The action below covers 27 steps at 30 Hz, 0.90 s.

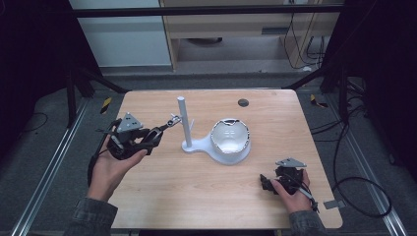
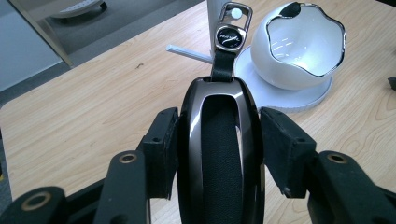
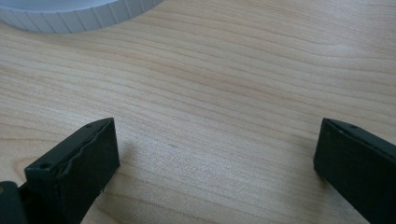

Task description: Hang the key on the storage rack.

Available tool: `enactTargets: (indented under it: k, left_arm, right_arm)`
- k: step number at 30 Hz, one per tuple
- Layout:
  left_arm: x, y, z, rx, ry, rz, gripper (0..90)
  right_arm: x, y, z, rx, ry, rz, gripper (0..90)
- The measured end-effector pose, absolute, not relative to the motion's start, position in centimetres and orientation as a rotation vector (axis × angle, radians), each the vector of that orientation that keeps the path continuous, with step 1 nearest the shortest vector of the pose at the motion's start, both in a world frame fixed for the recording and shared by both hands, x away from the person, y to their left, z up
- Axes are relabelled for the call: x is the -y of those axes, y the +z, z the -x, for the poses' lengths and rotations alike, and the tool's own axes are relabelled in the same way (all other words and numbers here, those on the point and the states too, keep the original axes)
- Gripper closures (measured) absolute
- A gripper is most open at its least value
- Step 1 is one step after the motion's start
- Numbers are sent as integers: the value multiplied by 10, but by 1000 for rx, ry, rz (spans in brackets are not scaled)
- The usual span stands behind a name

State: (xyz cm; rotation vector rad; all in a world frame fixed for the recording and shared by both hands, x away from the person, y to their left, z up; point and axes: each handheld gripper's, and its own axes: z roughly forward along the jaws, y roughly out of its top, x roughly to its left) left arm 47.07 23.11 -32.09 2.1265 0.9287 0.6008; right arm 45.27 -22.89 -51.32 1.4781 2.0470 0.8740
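My left gripper is shut on a glossy dark oval piece with a black padded centre. A black strap with a round badge runs from it to a metal ring. The ring hangs around the tip of a thin white peg that sticks out of the post of a white stand. A white bowl with a silver wavy rim sits on the stand's base. My right gripper rests low near the table's front right, open, with bare wood between its jaws.
The wooden table has a dark round grommet at the back. In the right gripper view, the ribbed edge of the stand's base lies ahead. Cables trail on the floor at right, and black frame posts flank the table.
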Motion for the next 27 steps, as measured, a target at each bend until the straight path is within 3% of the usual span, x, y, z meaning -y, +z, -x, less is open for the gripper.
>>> enactTargets:
  k: [27]
  left_arm:
    - [-220, -356, -480, -957, 562, -2118, 489]
  right_arm:
    - [228, -513, -452, -2046, 876, -1484, 5]
